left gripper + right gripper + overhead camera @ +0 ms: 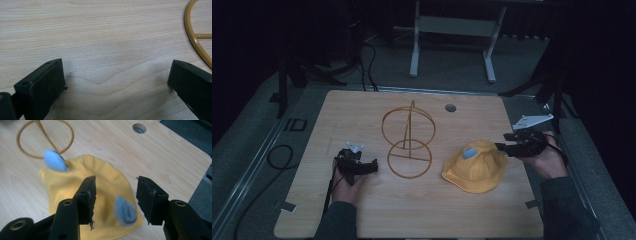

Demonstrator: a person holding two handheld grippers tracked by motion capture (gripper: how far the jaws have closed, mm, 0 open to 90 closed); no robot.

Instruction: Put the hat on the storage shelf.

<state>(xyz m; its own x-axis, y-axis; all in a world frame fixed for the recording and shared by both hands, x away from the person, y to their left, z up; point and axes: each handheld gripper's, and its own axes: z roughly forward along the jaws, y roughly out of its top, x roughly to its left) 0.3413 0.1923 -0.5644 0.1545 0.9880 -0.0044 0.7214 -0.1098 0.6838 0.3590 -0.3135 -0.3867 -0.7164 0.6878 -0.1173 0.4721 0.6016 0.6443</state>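
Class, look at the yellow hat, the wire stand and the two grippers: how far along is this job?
Done: the hat lies flat on the table, near the stand. In hand: nothing; the right gripper is open over the hat, the left gripper open. Left: probably hanging the hat on the stand.

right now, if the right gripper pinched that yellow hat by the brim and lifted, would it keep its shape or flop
Probably flop: the hat is soft cloth, creased and slumped flat on the table. It looks light, so a push would likely bunch or slide it, not roll it. The blue pieces on it look stiffer, so they may swing. The right gripper is open above it.
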